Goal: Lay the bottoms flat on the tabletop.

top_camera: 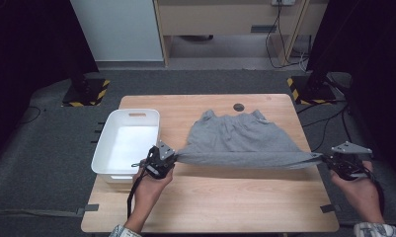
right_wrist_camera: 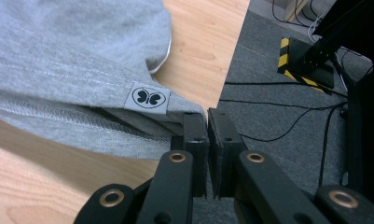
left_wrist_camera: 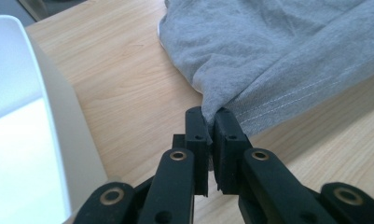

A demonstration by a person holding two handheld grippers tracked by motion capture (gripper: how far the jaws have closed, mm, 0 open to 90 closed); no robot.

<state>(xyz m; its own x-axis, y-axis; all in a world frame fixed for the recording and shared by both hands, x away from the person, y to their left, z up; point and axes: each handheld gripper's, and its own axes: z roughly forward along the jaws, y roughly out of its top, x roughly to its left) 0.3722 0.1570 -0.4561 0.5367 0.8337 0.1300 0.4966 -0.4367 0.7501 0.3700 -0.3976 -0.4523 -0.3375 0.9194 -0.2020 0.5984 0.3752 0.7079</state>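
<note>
Both the left gripper (top_camera: 172, 157) and right gripper (top_camera: 326, 159) are clamped on the grey cotton garment's (top_camera: 237, 138) hem, stretching it taut across the wooden table (top_camera: 220, 202).

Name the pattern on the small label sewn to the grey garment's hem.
A black butterfly on the small pale grey fabric label, clearest in the right gripper view.

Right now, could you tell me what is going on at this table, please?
A person is handling a grey garment with a gripper in each hand. The left gripper is shut on one corner of its near hem, and the right gripper is shut on the other corner, by a small butterfly label. The hem is pulled taut between them and lifted, while the far part of the garment rests on the wooden table. An empty white bin sits at the table's left side.
</note>
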